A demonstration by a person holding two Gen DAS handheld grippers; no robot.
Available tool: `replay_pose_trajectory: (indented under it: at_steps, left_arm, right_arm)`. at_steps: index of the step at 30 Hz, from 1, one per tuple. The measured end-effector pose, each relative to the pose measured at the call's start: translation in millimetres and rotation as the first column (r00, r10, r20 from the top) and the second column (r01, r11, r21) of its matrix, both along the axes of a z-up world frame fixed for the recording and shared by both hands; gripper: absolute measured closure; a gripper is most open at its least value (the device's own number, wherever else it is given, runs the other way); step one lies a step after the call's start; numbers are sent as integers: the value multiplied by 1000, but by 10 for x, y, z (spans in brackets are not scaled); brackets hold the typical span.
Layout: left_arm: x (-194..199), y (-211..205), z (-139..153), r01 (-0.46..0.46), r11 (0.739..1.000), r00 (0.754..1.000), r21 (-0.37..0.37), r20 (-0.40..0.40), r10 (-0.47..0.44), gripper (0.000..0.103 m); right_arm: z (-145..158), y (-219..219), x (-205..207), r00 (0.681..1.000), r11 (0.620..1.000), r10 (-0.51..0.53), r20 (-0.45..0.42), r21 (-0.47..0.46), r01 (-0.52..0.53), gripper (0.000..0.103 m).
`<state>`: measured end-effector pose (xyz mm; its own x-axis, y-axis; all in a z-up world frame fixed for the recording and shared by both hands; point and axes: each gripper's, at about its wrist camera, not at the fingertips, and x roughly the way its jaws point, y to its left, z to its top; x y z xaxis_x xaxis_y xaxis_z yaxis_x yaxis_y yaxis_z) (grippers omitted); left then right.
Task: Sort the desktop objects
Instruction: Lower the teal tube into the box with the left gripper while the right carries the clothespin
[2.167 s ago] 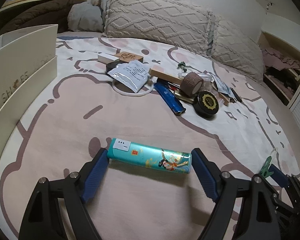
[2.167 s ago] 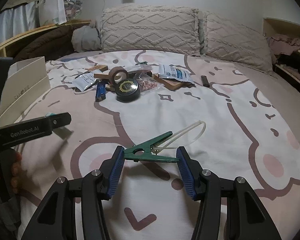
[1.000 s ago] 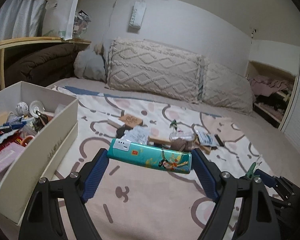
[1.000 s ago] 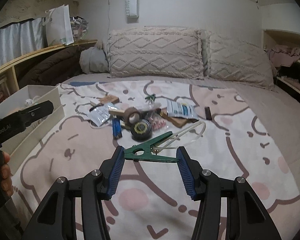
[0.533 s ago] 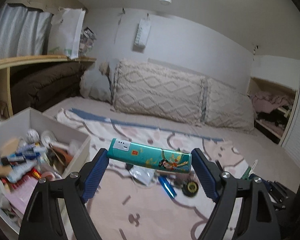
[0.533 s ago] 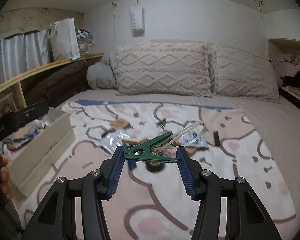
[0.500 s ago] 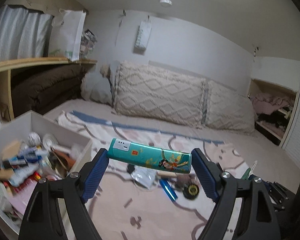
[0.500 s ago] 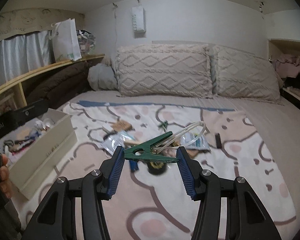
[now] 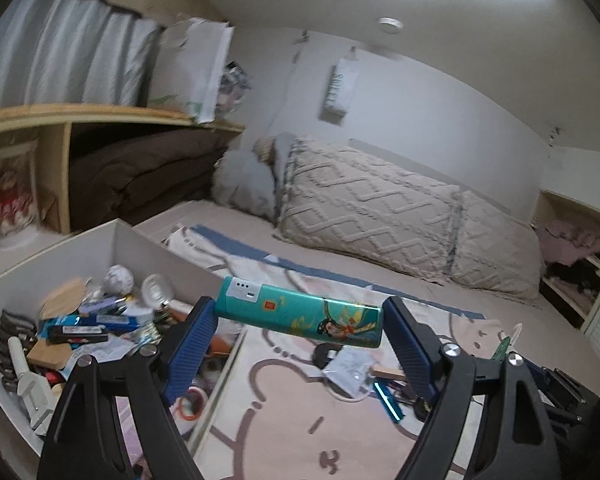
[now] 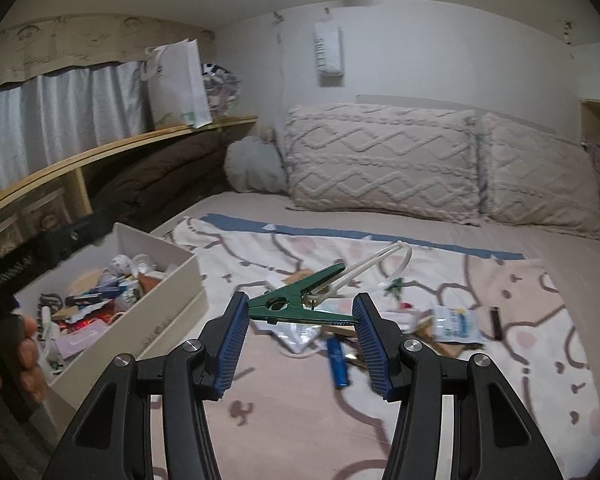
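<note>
My left gripper [image 9: 298, 334] is shut on a teal printed case [image 9: 300, 316], gripped end to end and held in the air beside the open white box [image 9: 152, 250]. That box is full of small items and sits at the lower left of the left wrist view. My right gripper [image 10: 300, 328] is shut on a green clothespin [image 10: 300, 300] with a white loop [image 10: 384, 262] hanging from it, raised above the bedspread. The same white box [image 10: 168, 316] lies to its left. A hand [image 10: 24, 360] holding the left gripper shows at the left edge.
A pile of loose objects lies on the bedspread: a blue stick [image 10: 337, 360], a foil packet [image 10: 454, 322], a black round tin [image 9: 326, 354], a clear bag [image 9: 350, 366]. Pillows [image 10: 384, 160] line the back. A wooden shelf [image 9: 100, 114] with folded bedding runs along the left.
Both grippers have risen and swung left with their objects. The white box has come closer, now sitting just left of each gripper, and the pile on the bedspread has dropped lower and right.
</note>
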<state>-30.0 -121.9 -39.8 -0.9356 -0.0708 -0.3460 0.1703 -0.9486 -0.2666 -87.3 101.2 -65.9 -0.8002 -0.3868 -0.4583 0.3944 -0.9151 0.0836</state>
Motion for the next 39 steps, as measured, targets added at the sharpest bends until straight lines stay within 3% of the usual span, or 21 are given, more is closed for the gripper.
replay_pose_trajectory:
  at_steps: [12,24,39]
  left_arm:
    - [142,-654,-83,-140,990,990,22,23,139,19]
    - [388,-1154,-268,-300,954,952,1,70,299,19]
    - [599,-1516,-345,-389,921,916,9,114,385,19]
  right_arm:
    - [70,-790,-163,989,989,148,26,-29,-147,49]
    - [75,-1380,-248,966,968,250,66,-33,-248,49]
    - [175,-1980,-360,933,940,341,117,-60,-336,49]
